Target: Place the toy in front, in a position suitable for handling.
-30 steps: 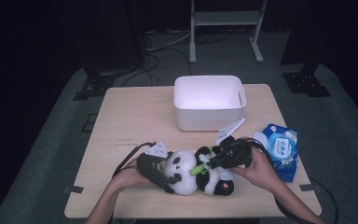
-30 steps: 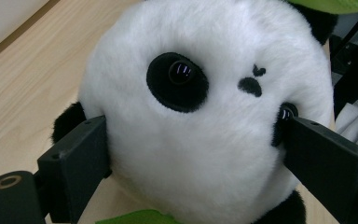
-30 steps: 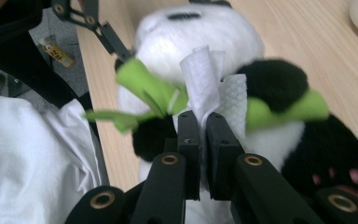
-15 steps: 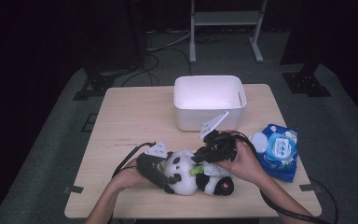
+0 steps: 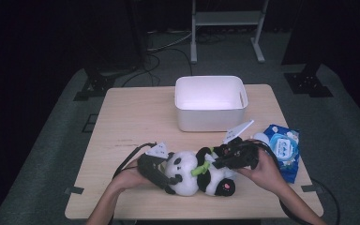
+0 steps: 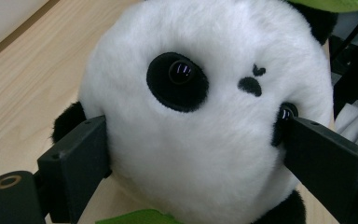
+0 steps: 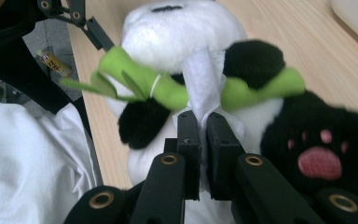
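Observation:
A black-and-white plush panda [image 5: 201, 176] lies on its back near the front edge of the wooden table [image 5: 136, 122]. My left gripper [image 5: 161, 173] is shut on its head [image 6: 205, 126], one jaw on each side by the ears. My right gripper [image 5: 220, 161] comes in from the right over the panda's belly. It is shut on a white wipe [image 7: 200, 74], which lies against the green bamboo stalk [image 7: 144, 86] across the panda's chest. In the right gripper view [image 7: 203, 123] a black foot with pink pads [image 7: 317, 158] sits to the right of the jaws.
A white rectangular tub [image 5: 210, 101] stands at the back middle of the table. A blue pack of wipes [image 5: 283, 150] lies at the right edge, just beyond my right hand. Cables trail off the front edge.
My right gripper swung left over the panda's body with the wipe, then came back to the right. The left gripper and the panda's head have stayed put.

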Available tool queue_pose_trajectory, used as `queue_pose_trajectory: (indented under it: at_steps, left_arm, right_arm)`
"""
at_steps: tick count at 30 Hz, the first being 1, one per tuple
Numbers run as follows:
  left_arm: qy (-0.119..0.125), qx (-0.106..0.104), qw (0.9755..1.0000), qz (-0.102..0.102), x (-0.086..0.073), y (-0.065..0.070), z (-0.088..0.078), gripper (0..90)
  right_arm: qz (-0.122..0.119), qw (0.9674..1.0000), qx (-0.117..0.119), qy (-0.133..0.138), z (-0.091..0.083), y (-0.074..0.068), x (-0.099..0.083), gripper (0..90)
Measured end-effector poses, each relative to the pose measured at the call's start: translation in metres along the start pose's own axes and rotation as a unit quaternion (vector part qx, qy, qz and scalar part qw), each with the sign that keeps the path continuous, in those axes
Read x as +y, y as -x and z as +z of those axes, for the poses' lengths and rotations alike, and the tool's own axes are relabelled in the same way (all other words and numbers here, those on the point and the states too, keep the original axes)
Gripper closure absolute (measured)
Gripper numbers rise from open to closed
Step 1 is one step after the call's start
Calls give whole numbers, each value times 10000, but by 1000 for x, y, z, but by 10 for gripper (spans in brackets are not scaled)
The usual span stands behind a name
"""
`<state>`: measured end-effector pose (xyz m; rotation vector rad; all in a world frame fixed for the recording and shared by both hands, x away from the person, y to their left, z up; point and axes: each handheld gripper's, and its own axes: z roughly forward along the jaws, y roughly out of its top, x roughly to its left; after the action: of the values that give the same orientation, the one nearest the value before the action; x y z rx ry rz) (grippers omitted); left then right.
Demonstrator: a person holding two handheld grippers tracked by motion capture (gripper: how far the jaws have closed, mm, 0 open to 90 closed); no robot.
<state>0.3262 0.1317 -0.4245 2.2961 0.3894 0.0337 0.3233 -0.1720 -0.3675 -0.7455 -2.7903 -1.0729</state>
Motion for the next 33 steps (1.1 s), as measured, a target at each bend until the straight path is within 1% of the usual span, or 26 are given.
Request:
queue_pose_trajectory:
  at_steps: [6, 9, 11, 14, 16, 18, 20, 21, 22, 24, 26, 33]
  left_arm:
    - [2, 1, 10000, 4, 0, 0, 0, 82]
    - [-5, 8, 10000, 9, 0, 0, 0, 82]
    - [-11, 0, 10000, -2, 0, 0, 0, 82]
    - [-10, -5, 10000, -7, 0, 0, 0, 82]
    - [-18, -4, 10000, 0, 0, 0, 0, 82]
    - [-18, -7, 10000, -9, 0, 0, 0, 82]
    - [-25, -7, 10000, -6, 0, 0, 0, 82]
    - [-25, -7, 10000, -6, 0, 0, 0, 82]
    - [-21, -5, 10000, -5, 0, 0, 0, 82]
    - [-6, 0, 10000, -8, 0, 0, 0, 82]
    - [-4, 2, 10000, -10, 0, 0, 0, 82]
    - [-22, 2, 10000, -9, 0, 0, 0, 82]
  right_arm:
    - [80, 9999, 1, 68, -5, 2, -11, 845]
    - [109, 9999, -38, 78, -6, 3, -14, 845]
    - [106, 9999, -113, 74, -8, 4, -15, 846]
    - [79, 9996, -248, 121, -12, 4, -12, 846]
    - [49, 9993, -315, 190, -17, 6, -7, 847]
    - [8, 9987, -437, 254, -23, 8, 0, 847]
    - [9, 9982, -520, 305, -27, 10, 7, 847]
    - [9, 9982, -520, 305, -27, 10, 7, 847]
    - [-18, 9976, -617, 322, -30, 12, 12, 847]
    - [-17, 9970, -714, 310, -31, 15, 14, 847]
    - [34, 9971, -703, 303, -30, 18, 14, 847]
    - [80, 9971, -697, 301, -30, 21, 8, 847]
